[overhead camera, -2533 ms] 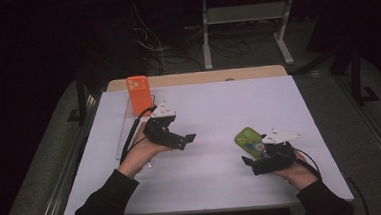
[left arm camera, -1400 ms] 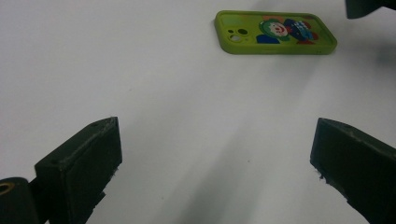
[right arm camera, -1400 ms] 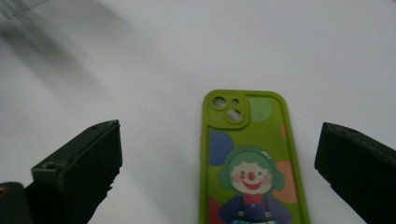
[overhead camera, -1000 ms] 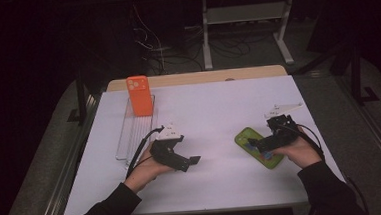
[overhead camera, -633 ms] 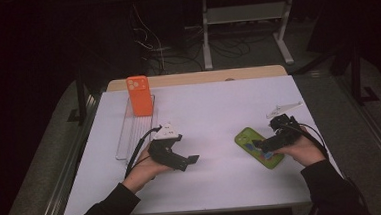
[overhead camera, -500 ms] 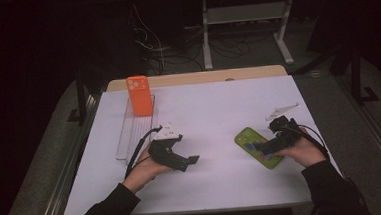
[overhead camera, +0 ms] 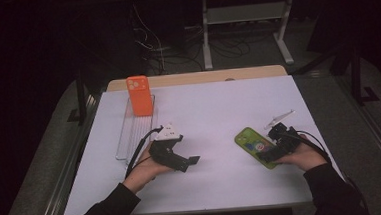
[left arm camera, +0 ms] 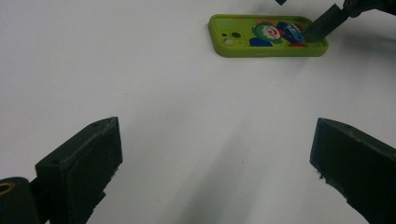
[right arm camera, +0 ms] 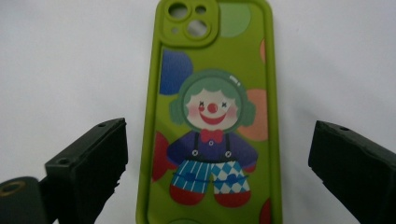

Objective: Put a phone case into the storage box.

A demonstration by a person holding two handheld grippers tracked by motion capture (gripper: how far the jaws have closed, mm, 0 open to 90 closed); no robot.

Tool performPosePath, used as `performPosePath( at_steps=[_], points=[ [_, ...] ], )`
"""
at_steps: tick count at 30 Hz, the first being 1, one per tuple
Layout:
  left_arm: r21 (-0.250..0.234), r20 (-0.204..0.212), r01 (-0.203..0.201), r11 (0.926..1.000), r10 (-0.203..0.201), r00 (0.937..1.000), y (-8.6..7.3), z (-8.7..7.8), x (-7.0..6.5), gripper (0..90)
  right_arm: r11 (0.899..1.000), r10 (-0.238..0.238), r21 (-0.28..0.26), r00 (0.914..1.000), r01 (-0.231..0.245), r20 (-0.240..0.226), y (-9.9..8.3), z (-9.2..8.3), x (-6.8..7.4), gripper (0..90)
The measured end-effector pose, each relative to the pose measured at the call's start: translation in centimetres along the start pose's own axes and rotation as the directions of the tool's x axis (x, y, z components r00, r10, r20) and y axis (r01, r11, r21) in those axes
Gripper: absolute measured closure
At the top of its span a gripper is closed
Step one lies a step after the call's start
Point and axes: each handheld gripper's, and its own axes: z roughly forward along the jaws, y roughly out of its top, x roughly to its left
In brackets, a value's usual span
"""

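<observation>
Right tongs (right arm camera: pixel 212 175): spread wide, straddling the green phone case (right arm camera: pixel 212 116), gripping nothing.
Left tongs (left arm camera: pixel 215 172): released, empty.
Case place: flat at 4 o'clock on the counter (overhead camera: pixel 218 106).
Handling: likely light, flexible, rubbery; pinch across long edges.
Room: open leftward; counter edge close behind.

A white-topped table (overhead camera: pixel 219 111) carries a green phone case (overhead camera: pixel 253 146) lying flat, clown print up, toward its right side. Along the left side lies a clear ridged tray (overhead camera: pixel 132 136), well apart from the case.
</observation>
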Motion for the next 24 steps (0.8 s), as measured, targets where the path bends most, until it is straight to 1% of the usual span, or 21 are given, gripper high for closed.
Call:
performPosePath(
  at_steps=[2,5,6,9,16,20,22,24],
  points=[
    [-0.002,-0.001,0.005,1.0,-0.005,1.0,0.0,0.1,0.0,1.8,1.0,0.0,0.014,1.0,0.0,0.002,-0.1,0.2,0.1,4.7],
    [0.0,-0.002,0.003,1.0,-0.003,1.0,0.0,0.1,-0.1,1.8,0.999,-0.013,0.038,0.9999,0.013,0.001,-0.3,0.6,0.1,5.6],
    [0.002,-0.003,0.003,1.0,-0.003,1.0,0.0,0.1,-0.1,1.8,0.999,-0.007,0.047,1.0,0.007,-0.002,-0.4,0.7,0.2,5.8],
    [0.004,-0.002,0.002,1.0,-0.002,1.0,0.0,0.1,-0.1,1.8,0.998,-0.007,0.065,1.0,0.007,0.003,-0.5,0.9,0.3,7.1],
    [0.007,0.0,0.006,1.0,-0.006,1.0,-0.1,0.2,-0.1,1.8,0.996,-0.016,0.089,0.9998,0.015,0.009,-0.5,1.2,0.5,11.3],
    [0.003,-0.001,0.012,0.9999,-0.012,0.9999,0.0,0.3,-0.2,1.8,0.996,-0.027,0.091,0.9995,0.025,0.019,-0.6,1.2,0.5,12.5],
    [0.01,0.001,0.004,0.9999,-0.004,1.0,0.0,0.2,-0.1,1.8,0.995,-0.029,0.098,0.9992,0.027,0.025,-0.6,1.2,0.6,12.3],
    [0.006,0.0,0.008,1.0,-0.008,1.0,0.0,0.3,-0.2,1.8,0.995,-0.024,0.096,0.9993,0.022,0.027,-0.6,1.3,0.7,12.6]
  ],
)
